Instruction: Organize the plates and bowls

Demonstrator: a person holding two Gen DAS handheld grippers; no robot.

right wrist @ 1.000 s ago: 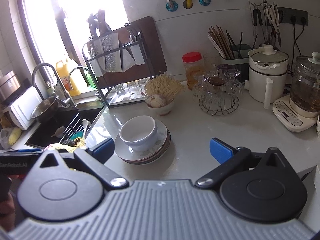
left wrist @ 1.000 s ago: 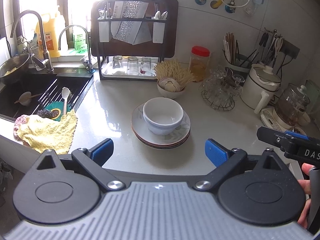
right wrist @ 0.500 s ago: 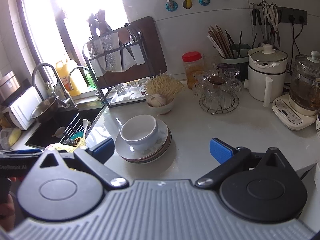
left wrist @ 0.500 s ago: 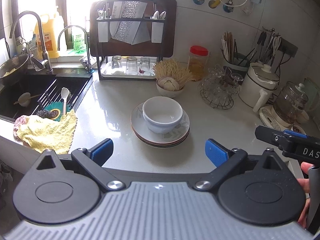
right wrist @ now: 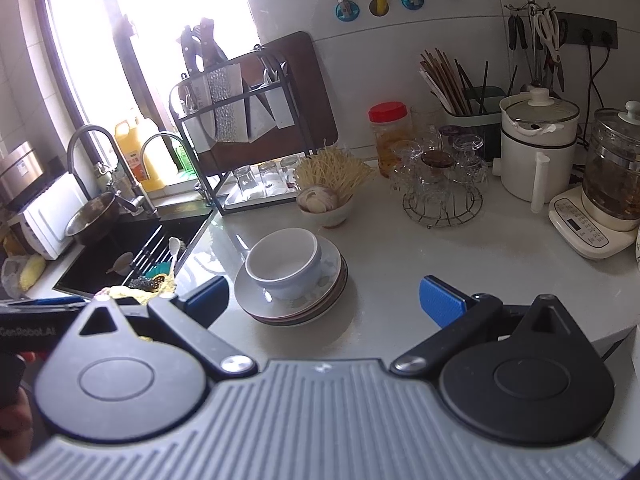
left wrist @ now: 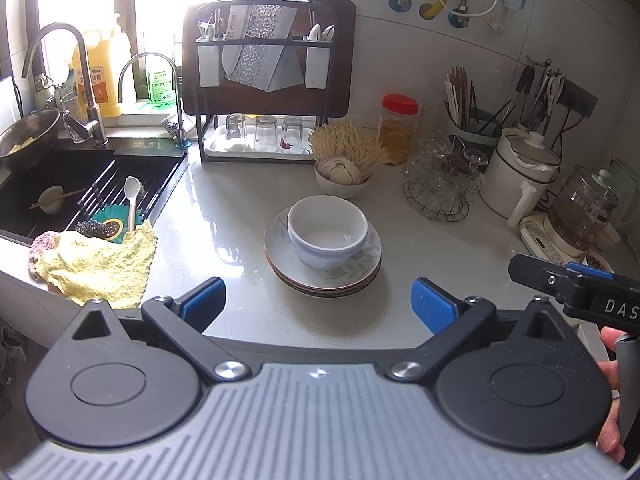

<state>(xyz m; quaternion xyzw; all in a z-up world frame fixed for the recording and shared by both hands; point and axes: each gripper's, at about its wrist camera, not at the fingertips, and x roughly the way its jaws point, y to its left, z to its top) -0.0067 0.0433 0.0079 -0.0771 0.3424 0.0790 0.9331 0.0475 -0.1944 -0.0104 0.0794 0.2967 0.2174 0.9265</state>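
Left wrist view: I am holding the left gripper [left wrist: 318,300] above the near edge of the counter [left wrist: 224,216]; its blue pads [left wrist: 204,300] are standing wide apart and gripping nothing; the bowl [left wrist: 327,230] is sitting upright on the plates [left wrist: 324,280], a stack at mid-counter, just ahead of the gap between the pads and not touching them; a smaller bowl of garlic [left wrist: 342,178] is standing behind the stack, apart from it; a yellow cloth [left wrist: 96,268] is lying at the counter's left edge beside the sink [left wrist: 60,184]; a glass rack [left wrist: 438,184] is standing to the right of the stack, well apart; the right gripper [left wrist: 576,284] is entering at the right edge with fingers of a hand [left wrist: 610,380] below it; I cannot tell its state from here.

Right wrist view: I am holding the right gripper [right wrist: 324,300] short of the same stack; its pads [right wrist: 440,300] are also spread wide with nothing between them; the bowl [right wrist: 285,262] is resting on the plates [right wrist: 296,304], lying left of centre in the gap and closer to the left pad; the garlic bowl [right wrist: 326,210] is standing behind; the white pot [right wrist: 538,148] and kettle [right wrist: 612,172] are standing at the far right, well apart from the stack; part of the left gripper [right wrist: 36,316] is showing at the left edge.
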